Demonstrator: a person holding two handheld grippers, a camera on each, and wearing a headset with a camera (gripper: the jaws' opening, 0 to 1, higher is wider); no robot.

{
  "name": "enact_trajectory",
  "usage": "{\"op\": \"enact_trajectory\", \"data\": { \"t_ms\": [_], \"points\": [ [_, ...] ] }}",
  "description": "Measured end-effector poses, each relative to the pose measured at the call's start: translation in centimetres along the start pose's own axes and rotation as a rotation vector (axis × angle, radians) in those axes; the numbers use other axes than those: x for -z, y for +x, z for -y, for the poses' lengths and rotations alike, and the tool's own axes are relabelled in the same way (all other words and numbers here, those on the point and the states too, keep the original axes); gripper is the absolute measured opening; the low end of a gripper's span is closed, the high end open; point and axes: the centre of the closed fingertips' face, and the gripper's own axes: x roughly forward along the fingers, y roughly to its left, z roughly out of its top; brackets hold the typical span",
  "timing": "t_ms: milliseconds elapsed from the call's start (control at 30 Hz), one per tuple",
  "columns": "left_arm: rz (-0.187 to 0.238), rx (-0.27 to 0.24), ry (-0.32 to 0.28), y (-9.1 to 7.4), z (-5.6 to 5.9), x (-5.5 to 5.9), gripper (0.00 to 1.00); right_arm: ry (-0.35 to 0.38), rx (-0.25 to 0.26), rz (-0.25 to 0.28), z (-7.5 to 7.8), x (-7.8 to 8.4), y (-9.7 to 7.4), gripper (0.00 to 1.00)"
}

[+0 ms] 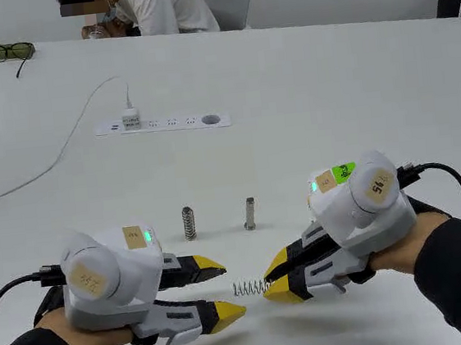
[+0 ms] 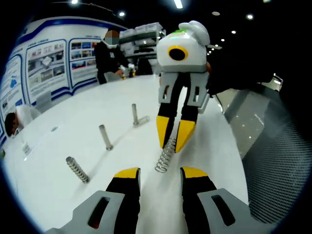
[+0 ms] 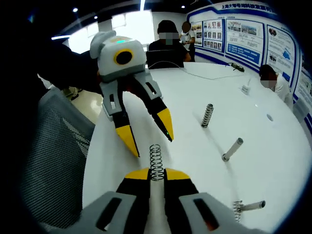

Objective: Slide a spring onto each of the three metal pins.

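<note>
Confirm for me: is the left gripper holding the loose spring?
No, the left gripper stands open, while the right gripper pinches the spring by one end.

an office meeting room is suggested by the large white table (image 1: 303, 74), a power strip (image 1: 162, 124), wall display boards (image 3: 243, 36) and a mesh chair (image 2: 273, 161).

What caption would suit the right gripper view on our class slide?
Right gripper shut on a spring, facing the open left gripper above a white table.
</note>
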Motion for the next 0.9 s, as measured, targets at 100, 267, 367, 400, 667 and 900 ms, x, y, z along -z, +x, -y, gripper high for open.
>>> {"op": "enact_trajectory", "data": {
  "t_ms": [100, 267, 367, 400, 667, 900],
  "points": [
    [-0.016, 0.019, 0.027, 0.3, 0.6, 0.2, 0.31, -0.013, -0.014, -0.009, -0.4, 0.0, 0.1, 0.12],
    [-0.033, 0.036, 0.064, 0.8, 1.2, 0.3, 0.27, -0.028, -0.032, -0.023, -0.7, 0.0, 0.2, 0.12],
    [-0.038, 0.04, 0.078, 0.9, 1.3, 0.3, 0.24, -0.031, -0.037, -0.027, -0.8, 0.0, 0.2, 0.12],
    [-0.037, 0.04, 0.084, 0.9, 1.3, 0.3, 0.23, -0.031, -0.04, -0.029, -0.8, 0.0, 0.3, 0.12],
    [-0.047, 0.03, 0.122, 0.9, 1.2, 0.4, 0.13, -0.037, -0.053, -0.036, -1.1, -0.2, 0.4, 0.12],
    [-0.049, 0.036, 0.127, 0.9, 1.3, 0.5, 0.12, -0.037, -0.051, -0.032, -1.1, -0.5, 0.3, 0.12]
  ]
}}
